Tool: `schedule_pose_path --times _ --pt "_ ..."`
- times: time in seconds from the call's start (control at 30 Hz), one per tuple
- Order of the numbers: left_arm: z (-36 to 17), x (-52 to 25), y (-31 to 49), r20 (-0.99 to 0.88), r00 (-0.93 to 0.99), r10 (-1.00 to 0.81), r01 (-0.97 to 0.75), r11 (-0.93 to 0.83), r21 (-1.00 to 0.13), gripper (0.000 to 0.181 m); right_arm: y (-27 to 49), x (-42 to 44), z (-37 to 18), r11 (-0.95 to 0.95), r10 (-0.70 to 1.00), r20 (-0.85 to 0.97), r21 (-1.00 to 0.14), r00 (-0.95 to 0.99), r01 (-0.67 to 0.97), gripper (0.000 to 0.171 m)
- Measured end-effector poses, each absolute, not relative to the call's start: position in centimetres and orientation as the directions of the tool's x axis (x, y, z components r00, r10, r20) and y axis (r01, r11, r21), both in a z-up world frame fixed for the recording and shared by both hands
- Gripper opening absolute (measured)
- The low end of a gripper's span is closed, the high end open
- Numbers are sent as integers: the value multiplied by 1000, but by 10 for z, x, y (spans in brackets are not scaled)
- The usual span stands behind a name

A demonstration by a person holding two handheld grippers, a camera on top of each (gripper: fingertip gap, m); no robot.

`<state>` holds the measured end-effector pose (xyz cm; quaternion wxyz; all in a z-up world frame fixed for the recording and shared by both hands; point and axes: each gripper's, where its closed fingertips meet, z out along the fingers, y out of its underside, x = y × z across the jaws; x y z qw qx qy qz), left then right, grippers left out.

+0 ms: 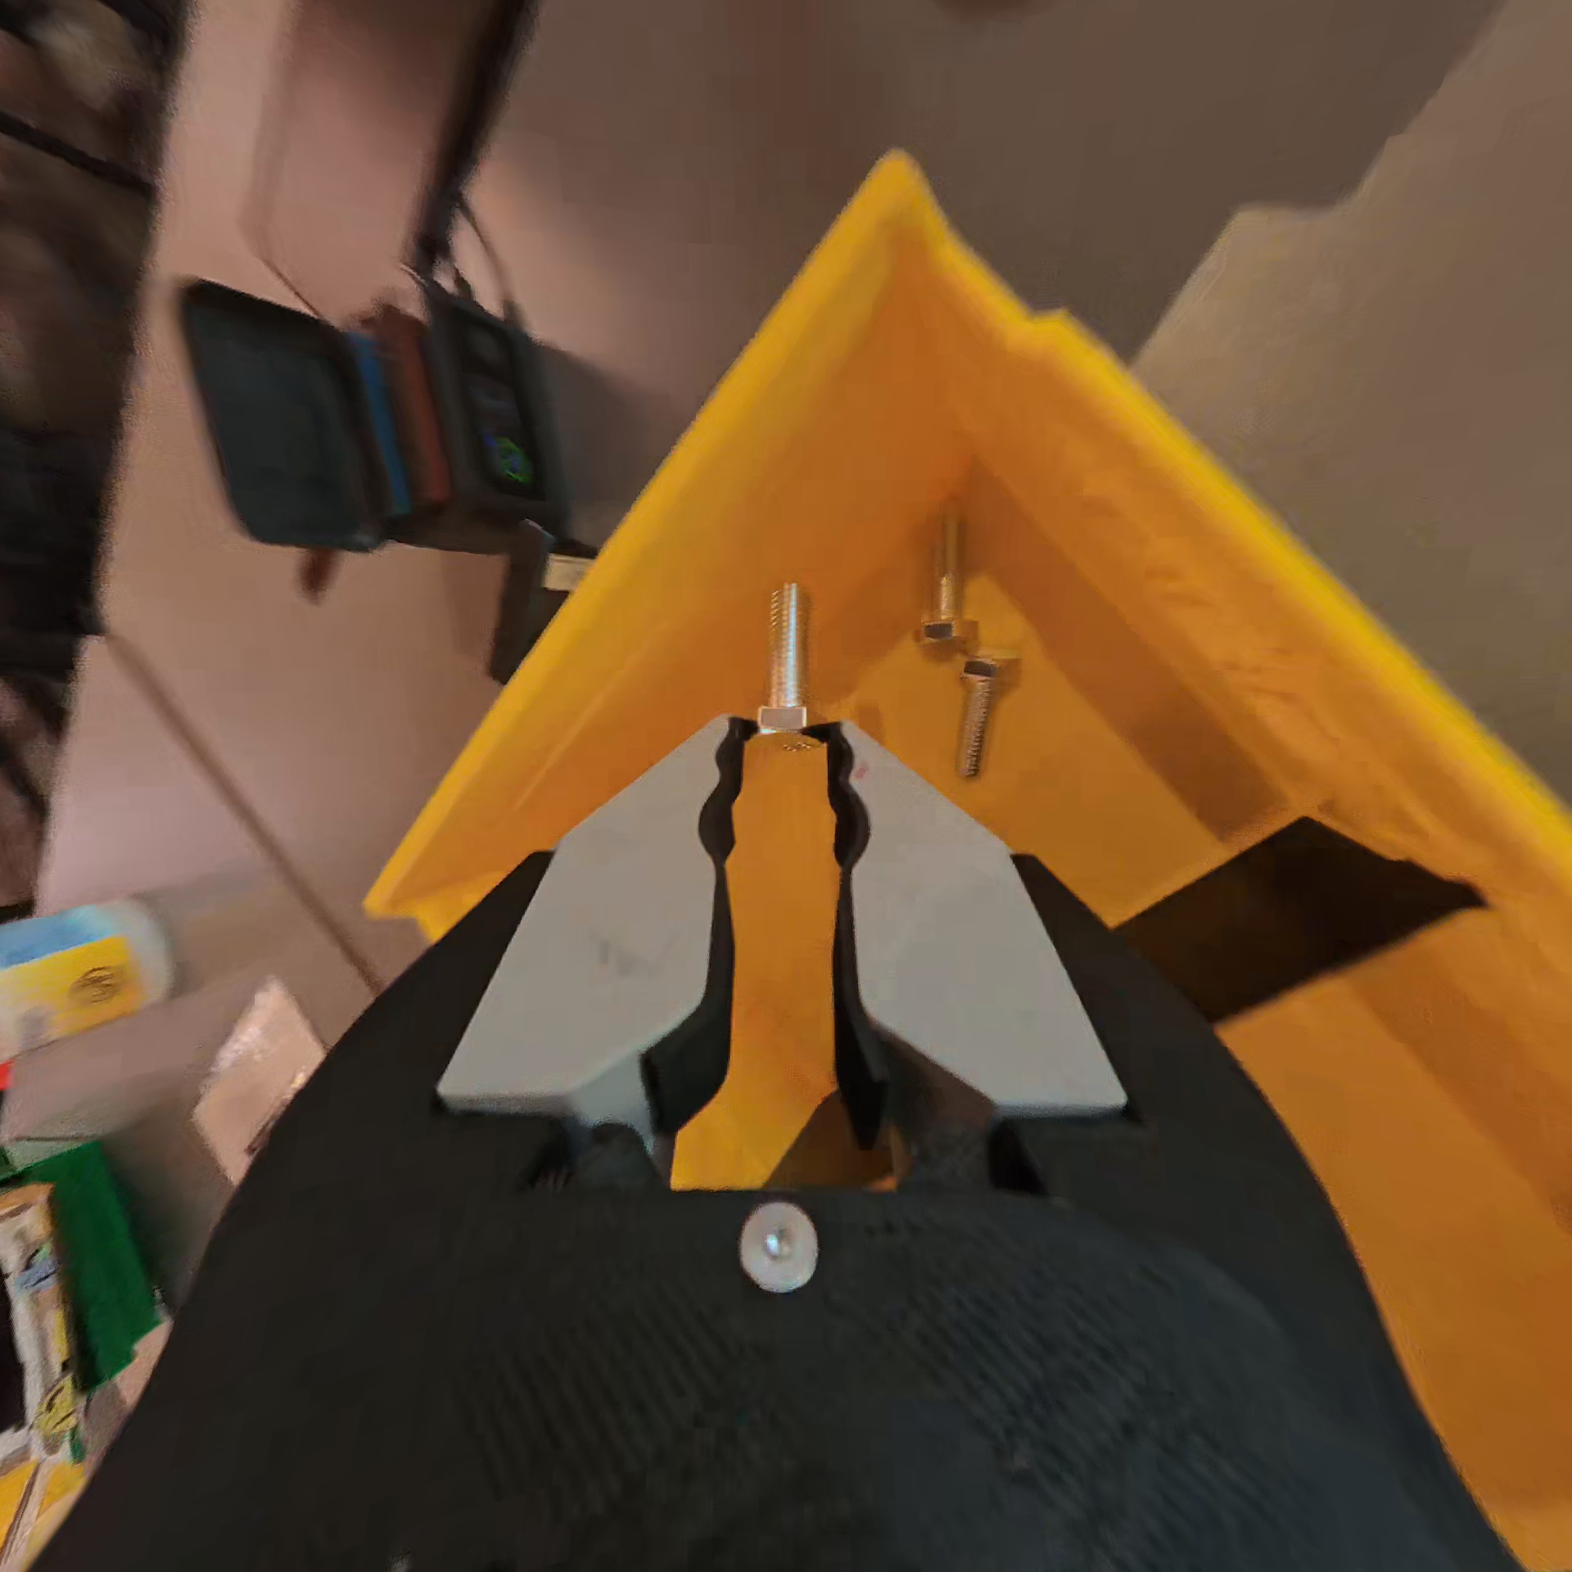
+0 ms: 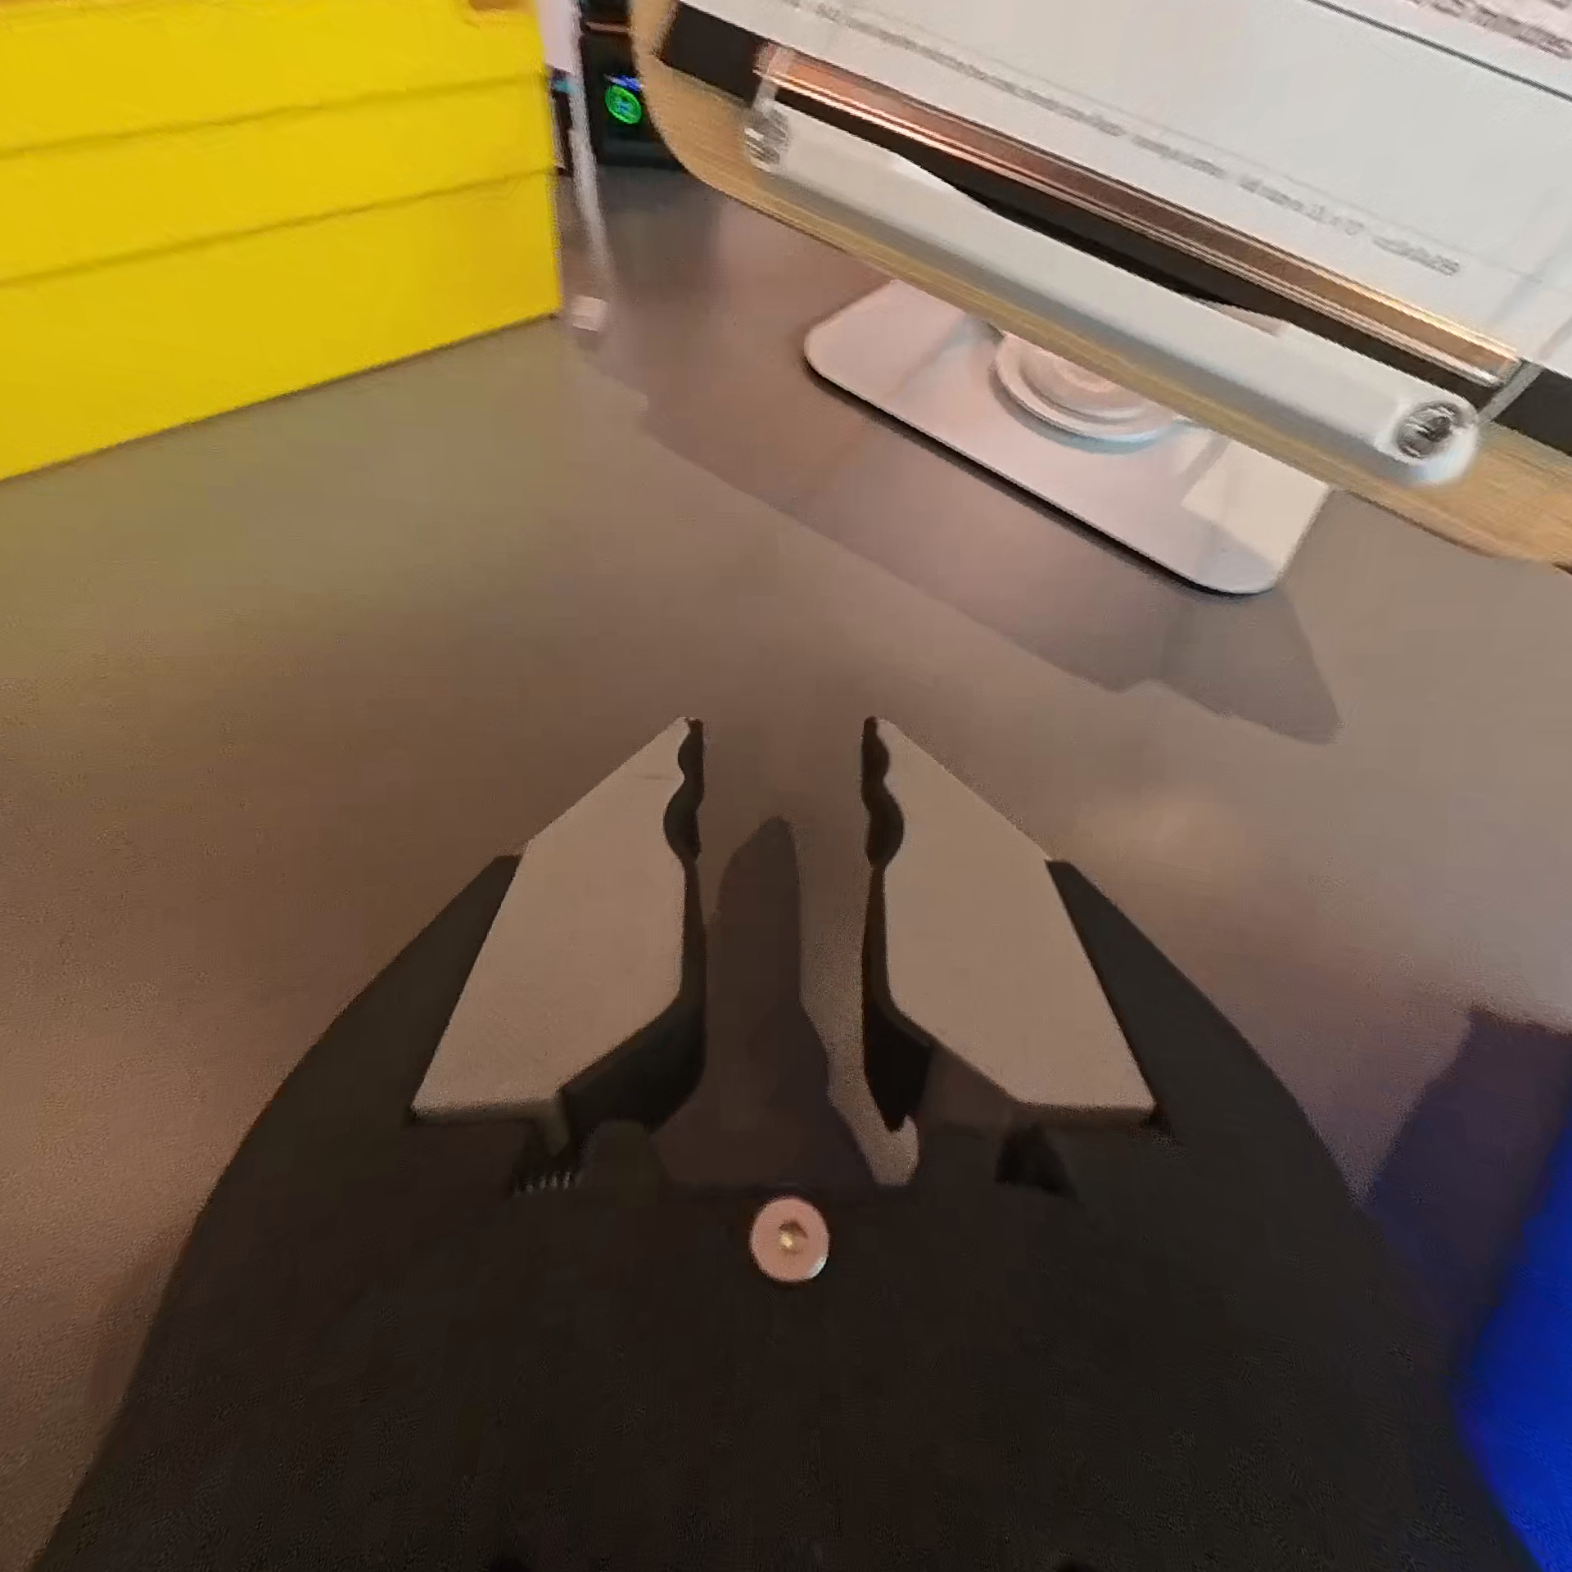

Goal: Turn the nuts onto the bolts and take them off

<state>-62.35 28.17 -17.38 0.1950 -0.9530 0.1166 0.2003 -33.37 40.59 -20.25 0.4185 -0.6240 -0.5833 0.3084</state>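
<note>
In the left wrist view my left gripper (image 1: 783, 725) is shut on the hex head of a brass-coloured bolt (image 1: 788, 655). The bolt's threaded shaft points away from me, over the yellow bin (image 1: 1106, 544). Two more bolts lie on the bin's floor to the right: one (image 1: 946, 587) farther in, one (image 1: 980, 710) nearer. No nut shows in either view. In the right wrist view my right gripper (image 2: 783, 731) is open and empty, over the grey table (image 2: 340, 680).
The yellow bin's outer wall (image 2: 255, 230) shows at the upper left of the right wrist view. A monitor on a white stand (image 2: 1046, 442) is at the upper right. Black cases (image 1: 357, 408) and packages (image 1: 76, 970) lie left of the bin.
</note>
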Motion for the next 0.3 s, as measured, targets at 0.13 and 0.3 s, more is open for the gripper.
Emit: schedule_pose_path --times 0.13,0.3 --pt "-117 -556 286 -546 830 -114 -433 -748 -502 17 366 -340 -191 -4 998 -28 -919 -54 394 31" --pt "-88 -424 291 -581 793 -184 -579 -526 -623 17 326 -339 -173 -139 929 -239 -933 -283 332 37"
